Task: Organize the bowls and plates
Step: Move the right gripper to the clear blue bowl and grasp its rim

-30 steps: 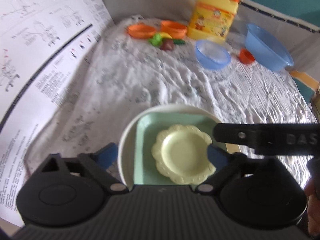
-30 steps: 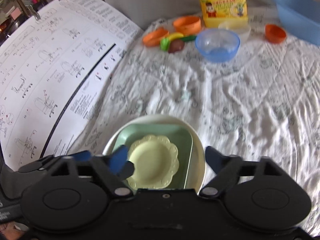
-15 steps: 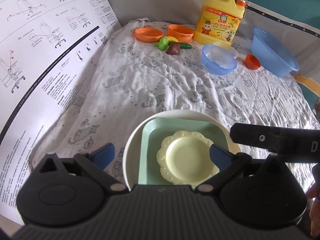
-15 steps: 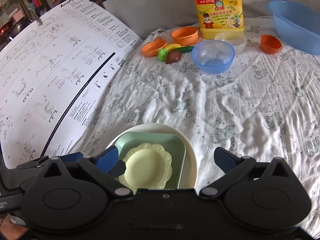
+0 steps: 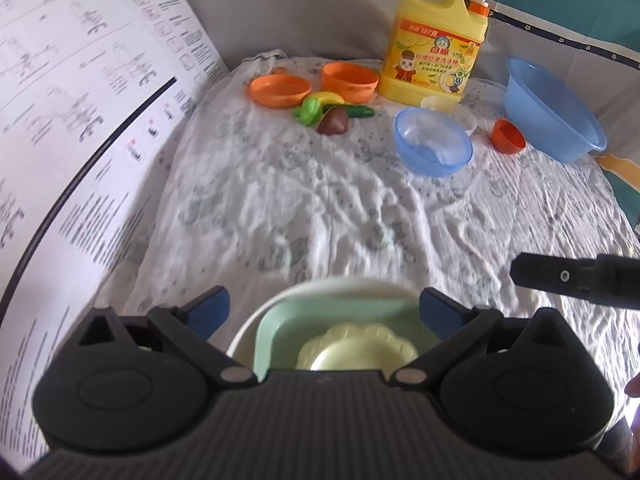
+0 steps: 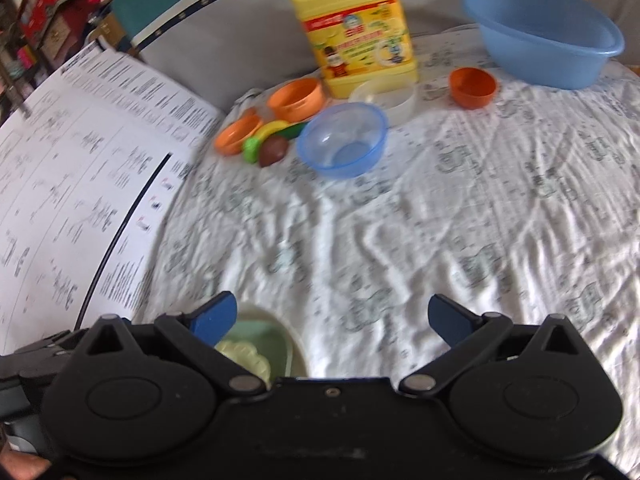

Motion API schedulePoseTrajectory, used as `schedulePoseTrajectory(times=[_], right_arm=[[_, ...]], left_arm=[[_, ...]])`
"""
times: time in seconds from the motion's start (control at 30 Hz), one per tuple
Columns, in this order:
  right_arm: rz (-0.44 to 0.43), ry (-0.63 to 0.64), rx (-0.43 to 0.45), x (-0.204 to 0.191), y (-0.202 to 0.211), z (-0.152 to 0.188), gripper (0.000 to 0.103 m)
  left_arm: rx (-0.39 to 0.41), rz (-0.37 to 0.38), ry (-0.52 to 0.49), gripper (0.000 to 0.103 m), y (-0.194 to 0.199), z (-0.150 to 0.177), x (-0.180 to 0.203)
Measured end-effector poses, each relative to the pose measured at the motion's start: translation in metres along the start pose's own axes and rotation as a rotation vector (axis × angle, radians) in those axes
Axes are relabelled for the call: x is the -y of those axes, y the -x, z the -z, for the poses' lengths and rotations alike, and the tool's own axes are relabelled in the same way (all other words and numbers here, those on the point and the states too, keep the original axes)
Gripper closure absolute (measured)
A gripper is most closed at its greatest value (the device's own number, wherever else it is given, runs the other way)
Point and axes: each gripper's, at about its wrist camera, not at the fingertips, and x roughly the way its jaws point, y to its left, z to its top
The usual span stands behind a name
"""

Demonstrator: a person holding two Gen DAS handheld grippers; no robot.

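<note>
Stacked: round white plate (image 5: 256,320) carries square mint-green dish (image 5: 280,320) and scalloped pale-yellow plate (image 5: 360,346), near edge.
Left: translucent blue bowl (image 5: 434,146), orange bowls (image 5: 350,82) far off, unsorted.
Fingers: left gripper (image 5: 324,312), right gripper (image 6: 334,318) spread, empty.

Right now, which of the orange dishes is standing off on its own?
The small orange cup, alone between the clear blue bowl and the big blue basin. The orange plate and orange bowl sit together left of the detergent jug.
</note>
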Motion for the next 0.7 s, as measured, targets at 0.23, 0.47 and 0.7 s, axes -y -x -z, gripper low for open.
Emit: schedulePoseTrajectory(times=[0.23, 0.47, 0.7], right_arm=[[0.034, -0.072, 0.018, 0.031, -0.012, -0.026, 0.0], [0.042, -0.122, 0.026, 0.049, -0.035, -0.063, 0.0], [0.06, -0.13, 0.065, 0.055, -0.066, -0.103, 0.004]], left_arm=[[0.007, 0.006, -0.04, 0.0, -0.019, -0.038, 0.02], [0.002, -0.006, -0.062, 0.0, -0.047, -0.077, 0.038], [-0.016, -0.027, -0.059, 0.0, -0.089, -0.116, 0.056]])
